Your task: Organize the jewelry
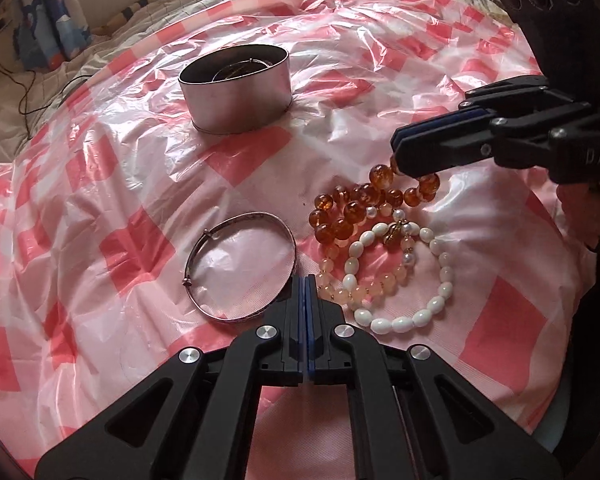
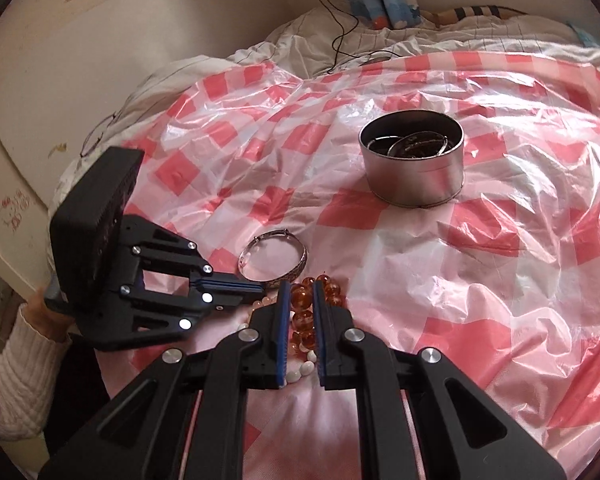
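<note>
Amber beads [image 2: 302, 312] half-hidden between right claw [image 2: 300, 286] pads, gripped; left claw [image 1: 306, 280] closed, empty.

Cream wall [image 2: 100, 40], rumpled white bedding [image 2: 440, 40], daylight

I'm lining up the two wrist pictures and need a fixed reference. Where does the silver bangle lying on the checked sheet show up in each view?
Left wrist view: silver bangle lies low and centre-left, just above the left gripper.
Right wrist view: the bangle sits left of centre, just beyond the left gripper's tips.
Shared landmark: the round metal tin, farther back on the sheet in both.
</note>
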Available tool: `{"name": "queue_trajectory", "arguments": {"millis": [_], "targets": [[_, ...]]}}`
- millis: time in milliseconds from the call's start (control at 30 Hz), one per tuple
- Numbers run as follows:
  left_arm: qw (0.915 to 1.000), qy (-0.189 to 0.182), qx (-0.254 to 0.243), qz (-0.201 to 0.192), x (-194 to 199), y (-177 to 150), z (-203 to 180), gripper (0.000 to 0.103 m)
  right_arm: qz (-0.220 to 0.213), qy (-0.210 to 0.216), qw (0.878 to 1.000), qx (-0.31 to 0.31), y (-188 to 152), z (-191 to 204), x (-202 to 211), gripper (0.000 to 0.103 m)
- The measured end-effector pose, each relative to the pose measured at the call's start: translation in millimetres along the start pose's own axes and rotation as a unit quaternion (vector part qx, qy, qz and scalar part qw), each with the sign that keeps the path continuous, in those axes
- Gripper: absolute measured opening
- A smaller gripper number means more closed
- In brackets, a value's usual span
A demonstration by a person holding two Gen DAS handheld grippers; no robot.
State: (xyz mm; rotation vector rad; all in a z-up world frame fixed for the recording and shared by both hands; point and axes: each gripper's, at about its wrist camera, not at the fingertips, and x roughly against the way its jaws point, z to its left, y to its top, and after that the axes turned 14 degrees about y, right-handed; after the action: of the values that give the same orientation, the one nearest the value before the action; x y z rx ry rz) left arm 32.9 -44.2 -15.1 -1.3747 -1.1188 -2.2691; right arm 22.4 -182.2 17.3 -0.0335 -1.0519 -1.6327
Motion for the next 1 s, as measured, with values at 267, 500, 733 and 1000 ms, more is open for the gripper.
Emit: {"name": "queue_trajectory", "arguments": {"millis": [267,500,733,1000], "targets": [[1.0000,0.003,0.007,0.000,-2,9,-2,0.000,-0.030,0.063,0.995,-0.074,2,-19,9,0.012],[0.9954,-0.024,0.080,-0.047,20,14,29,0.000,-0.069,0.122,0.982,-0.130,2,-35,20,0.006],[0.9995,0.024,-0.013,-0.016,3,7,2,0.001,-0.022,0.057,0.994,-0.093,3,-19,10,0.077],[0.9977,0.053,-0.041,-0.015,-1,6,-5,0.033,0.039,-0.045,0.992,0.109,-10,35,-18,0.054]]}}
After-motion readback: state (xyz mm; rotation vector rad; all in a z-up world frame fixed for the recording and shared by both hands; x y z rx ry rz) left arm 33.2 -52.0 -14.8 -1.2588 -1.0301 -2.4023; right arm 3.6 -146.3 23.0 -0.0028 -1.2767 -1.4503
